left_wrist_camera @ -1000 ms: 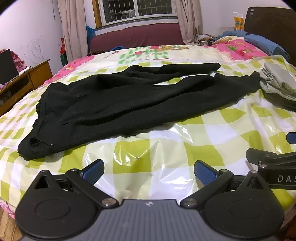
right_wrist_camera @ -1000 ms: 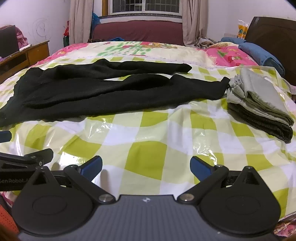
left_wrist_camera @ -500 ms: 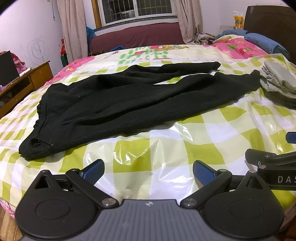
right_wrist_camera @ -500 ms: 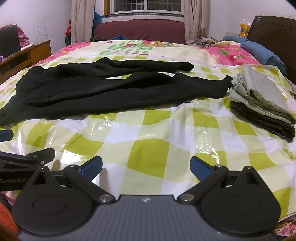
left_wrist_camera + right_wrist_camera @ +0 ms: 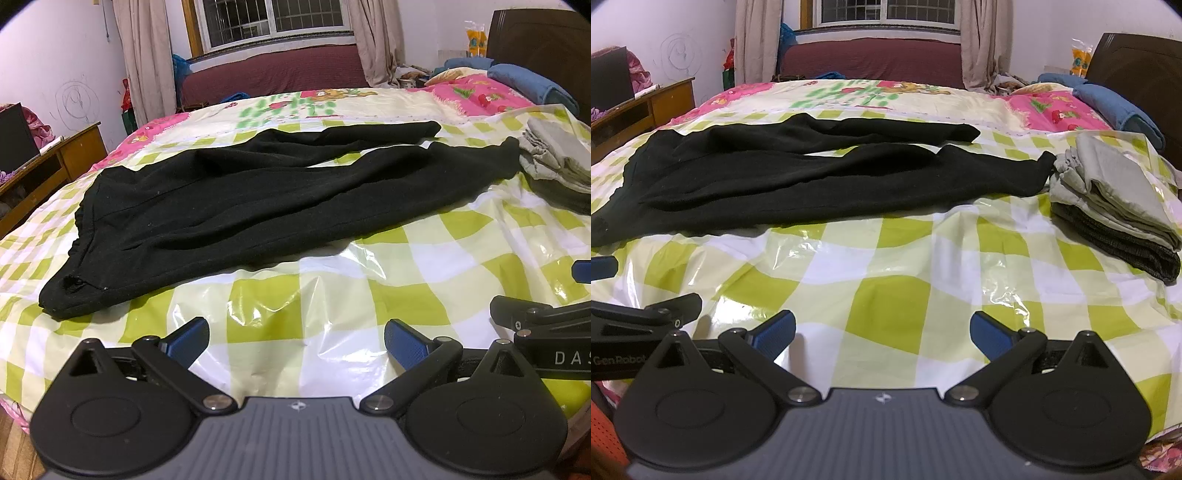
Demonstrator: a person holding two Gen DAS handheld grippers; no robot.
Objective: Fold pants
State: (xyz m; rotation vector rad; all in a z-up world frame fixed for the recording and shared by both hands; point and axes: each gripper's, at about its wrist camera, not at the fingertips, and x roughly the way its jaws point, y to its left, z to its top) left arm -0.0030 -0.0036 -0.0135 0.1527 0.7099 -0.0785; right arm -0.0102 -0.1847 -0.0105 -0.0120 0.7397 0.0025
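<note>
Black pants (image 5: pixel 266 192) lie spread flat across the bed, waistband at the left, both legs running to the right; in the right wrist view the pants (image 5: pixel 798 181) fill the middle left. My left gripper (image 5: pixel 295 341) hovers open over the checked sheet near the bed's front edge, short of the pants, with nothing between its blue pads. My right gripper (image 5: pixel 882 332) is also open and empty, just to the right of the left one. Part of the right gripper (image 5: pixel 543 321) shows at the left wrist view's right edge.
A stack of folded grey and dark clothes (image 5: pixel 1115 206) sits on the bed at the right, touching the pants' leg end. Glossy green-checked plastic sheet (image 5: pixel 886 273) covers the bed. Blue bedding (image 5: pixel 1115 107) and headboard far right; wooden desk (image 5: pixel 48 173) at left.
Both grippers have drifted slightly forward and the views shifted a little; the pants and folded stack have not moved. Both stay open.
</note>
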